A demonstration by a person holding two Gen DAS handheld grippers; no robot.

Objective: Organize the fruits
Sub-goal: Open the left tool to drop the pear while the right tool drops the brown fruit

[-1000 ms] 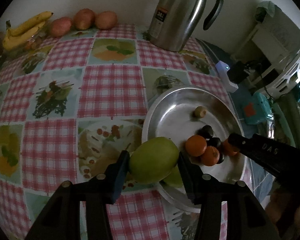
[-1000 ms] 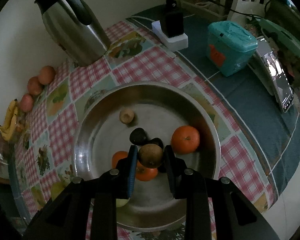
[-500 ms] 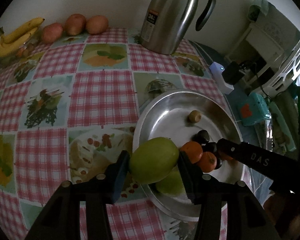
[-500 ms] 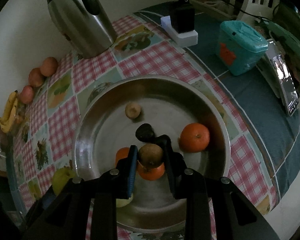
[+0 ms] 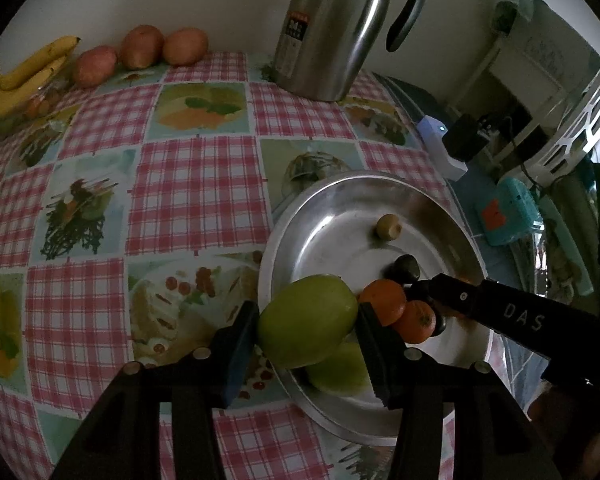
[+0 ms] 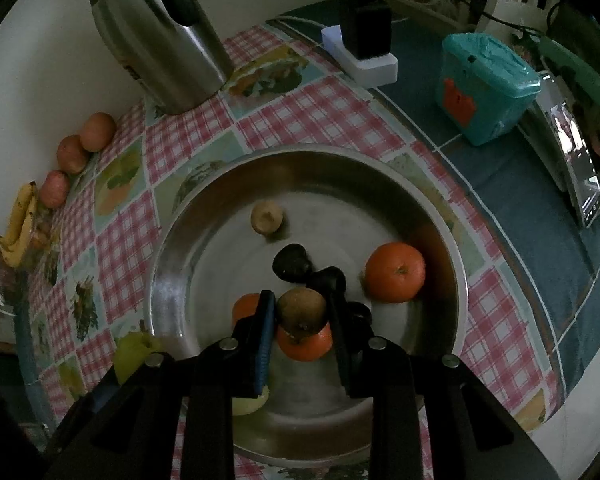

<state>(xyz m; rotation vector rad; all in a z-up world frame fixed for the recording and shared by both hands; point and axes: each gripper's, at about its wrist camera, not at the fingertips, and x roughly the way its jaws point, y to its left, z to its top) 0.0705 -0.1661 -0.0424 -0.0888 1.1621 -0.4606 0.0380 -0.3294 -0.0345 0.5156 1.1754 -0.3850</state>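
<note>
Checked tablecloth, dim light — second green apple half hidden behind left gripper

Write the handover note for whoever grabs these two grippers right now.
Left gripper: shut on a green apple, held at the near rim of the metal bowl.
Right gripper: shut on a small brown fruit, held over the bowl.
In the bowl: three oranges, dark fruits, a pale fruit, another green apple.
By the wall: bananas, three reddish fruits.
Left: neither held fruit is set down yet.
</note>
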